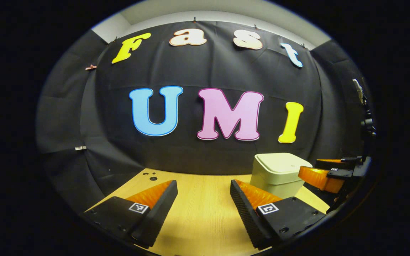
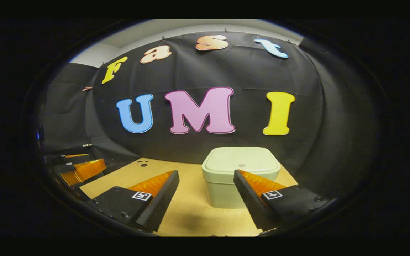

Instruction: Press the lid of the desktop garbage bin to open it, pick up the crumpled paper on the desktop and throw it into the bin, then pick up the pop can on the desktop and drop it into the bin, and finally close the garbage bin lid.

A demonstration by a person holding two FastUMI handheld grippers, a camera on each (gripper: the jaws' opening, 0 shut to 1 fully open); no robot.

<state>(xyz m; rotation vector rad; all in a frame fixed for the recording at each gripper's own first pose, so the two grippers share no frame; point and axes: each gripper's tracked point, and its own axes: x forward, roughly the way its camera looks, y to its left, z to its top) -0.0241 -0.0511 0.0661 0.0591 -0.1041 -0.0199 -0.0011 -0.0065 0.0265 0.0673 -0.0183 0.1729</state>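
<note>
A pale green square garbage bin [image 2: 240,174] stands on the wooden desktop [image 2: 187,213] with its lid down; a small round mark sits on the lid. In the right gripper view my right gripper [image 2: 206,177] is open, a little short of the bin, its right finger overlapping the bin's front corner. In the left gripper view the bin [image 1: 278,172] stands to the right, beyond my open left gripper [image 1: 203,186], which holds nothing. The right gripper [image 1: 327,174] appears past the bin at the far right. The left gripper [image 2: 80,167] shows at the far left of the right gripper view.
The black cloth wall rises right behind the desk. A few small dark holes [image 1: 151,176] mark the desktop's far left corner. Bare wood [image 1: 201,213] lies between my left fingers.
</note>
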